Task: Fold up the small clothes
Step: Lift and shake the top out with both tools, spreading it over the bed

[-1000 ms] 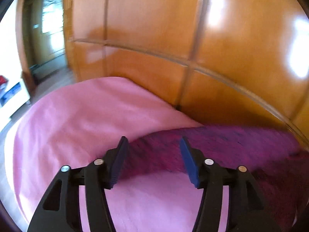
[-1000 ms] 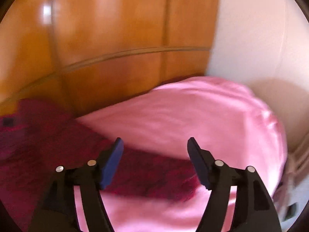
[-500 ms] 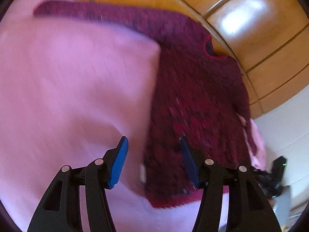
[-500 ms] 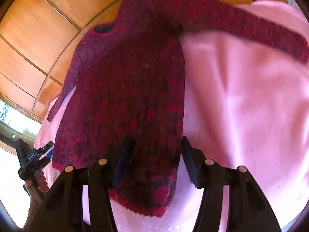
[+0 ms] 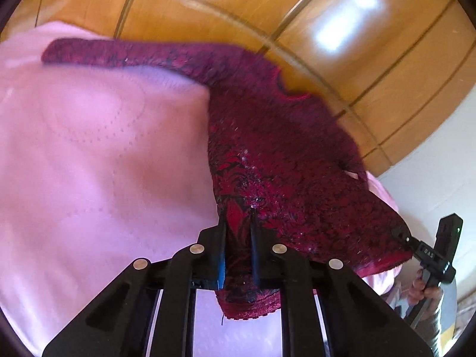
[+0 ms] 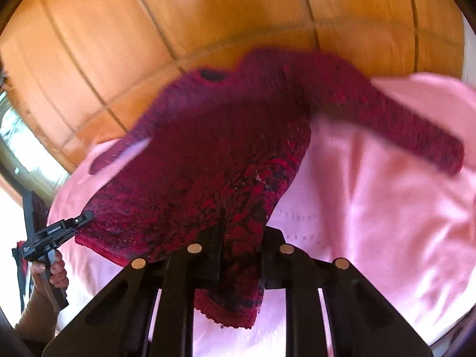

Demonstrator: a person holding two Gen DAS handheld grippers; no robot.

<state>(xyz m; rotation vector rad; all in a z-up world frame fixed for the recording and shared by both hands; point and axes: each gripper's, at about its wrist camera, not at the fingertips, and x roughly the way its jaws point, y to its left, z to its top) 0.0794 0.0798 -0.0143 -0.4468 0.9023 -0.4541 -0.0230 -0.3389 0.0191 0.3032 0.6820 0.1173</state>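
Sweater [image 5: 282, 160], dark red knit, lies spread on the pink bedspread [image 5: 98, 154] of a bed, its neck toward the wooden wardrobe [image 5: 342, 29] and both sleeves stretched out to the sides. The left gripper [image 5: 238, 238] has its jaws pinching the hem at one bottom corner, and the right gripper [image 6: 241, 238] has its jaws pinching the hem at the other corner; both have just been closing, with the knit between them. I think the danger now is in the lift: the knit is thick and loose, so a shallow bite may slip out, or one corner may rise before the other and make the fold crooked. The jaws may also catch the bedspread together with the hem. Compared with a second ago, both pairs of jaws stood wide and empty above the bed, looking more level toward the wardrobe; now they look down at the hem.
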